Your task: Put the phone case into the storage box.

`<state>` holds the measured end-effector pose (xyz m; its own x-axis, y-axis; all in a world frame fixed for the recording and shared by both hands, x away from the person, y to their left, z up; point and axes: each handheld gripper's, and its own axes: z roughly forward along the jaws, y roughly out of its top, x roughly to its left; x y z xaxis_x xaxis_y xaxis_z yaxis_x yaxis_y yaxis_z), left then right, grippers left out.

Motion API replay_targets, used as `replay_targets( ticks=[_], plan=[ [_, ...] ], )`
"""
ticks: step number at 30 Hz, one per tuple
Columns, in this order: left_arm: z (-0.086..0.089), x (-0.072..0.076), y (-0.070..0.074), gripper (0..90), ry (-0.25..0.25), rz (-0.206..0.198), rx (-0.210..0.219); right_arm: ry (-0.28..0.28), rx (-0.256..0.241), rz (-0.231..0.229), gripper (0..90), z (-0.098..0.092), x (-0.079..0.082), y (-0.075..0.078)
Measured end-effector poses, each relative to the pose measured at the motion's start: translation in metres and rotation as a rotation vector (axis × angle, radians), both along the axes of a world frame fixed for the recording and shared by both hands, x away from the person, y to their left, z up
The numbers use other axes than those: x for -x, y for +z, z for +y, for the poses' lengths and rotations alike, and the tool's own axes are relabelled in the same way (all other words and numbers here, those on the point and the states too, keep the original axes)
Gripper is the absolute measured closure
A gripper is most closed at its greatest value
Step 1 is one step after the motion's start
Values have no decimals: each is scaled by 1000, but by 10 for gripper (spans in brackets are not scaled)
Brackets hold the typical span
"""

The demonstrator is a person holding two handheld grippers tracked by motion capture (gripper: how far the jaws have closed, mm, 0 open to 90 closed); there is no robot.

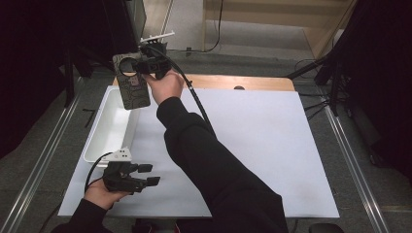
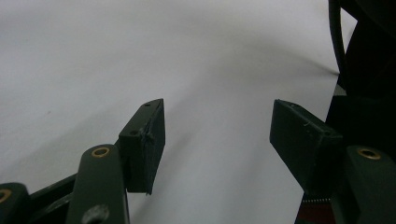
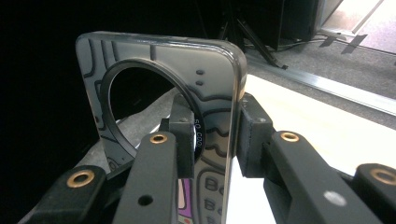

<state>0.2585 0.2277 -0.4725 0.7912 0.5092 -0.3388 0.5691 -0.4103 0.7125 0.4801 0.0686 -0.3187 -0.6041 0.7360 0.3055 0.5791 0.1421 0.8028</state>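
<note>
Nearest the high camera, at the bottom edge, a person's two black-sleeved forearms come in. The left hand (image 1: 101, 194) holds the left gripper (image 1: 149, 174) low over the near left part of the white sheet (image 1: 272, 145) that covers the desk; its jaws stand wide apart with nothing between them, and the left gripper view looks out past two black pads (image 2: 144, 144) at bare white surface.

The right arm reaches across to the far left corner, where the right gripper (image 1: 137, 65) holds up one flat, dark rectangular phone case with rounded corners and a large round camera opening (image 1: 131, 87). The right gripper view has the jaws closed on the case (image 3: 205, 107) from both faces, just beside the ring of the round hole, with the case standing roughly upright on edge. The case hangs in the air above the far end of one long white rectangular plastic tray (image 1: 109, 131), which lies along the left edge of the sheet. A strip of wooden desk top (image 1: 243, 81) shows beyond the sheet.
</note>
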Motion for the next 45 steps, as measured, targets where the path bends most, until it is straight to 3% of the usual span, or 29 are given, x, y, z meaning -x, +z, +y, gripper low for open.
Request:
replay_targets(
  ticks=[7, 20, 25, 28, 34, 45],
  plan=[
    [1, -1, 0, 356, 0, 2, -3, -18, -3, 7, 703, 5, -11, -1],
    [1, -1, -1, 356, -6, 5, -9, -29, 3, -5, 703, 20, -16, 1],
    [1, 0, 0, 356, 5, -13, -20, -15, -20, 21, 702, 26, -20, -1],
    [3, -1, 1, 356, 10, -11, -2, -7, 16, -2, 702, 33, -20, -1],
    [3, -1, 0, 356, 4, -4, -8, -4, 11, 2, 702, 45, -20, -4],
    [4, -1, -1, 356, 4, 2, -2, -42, -8, 6, 702, 55, -28, -7]
  ],
)
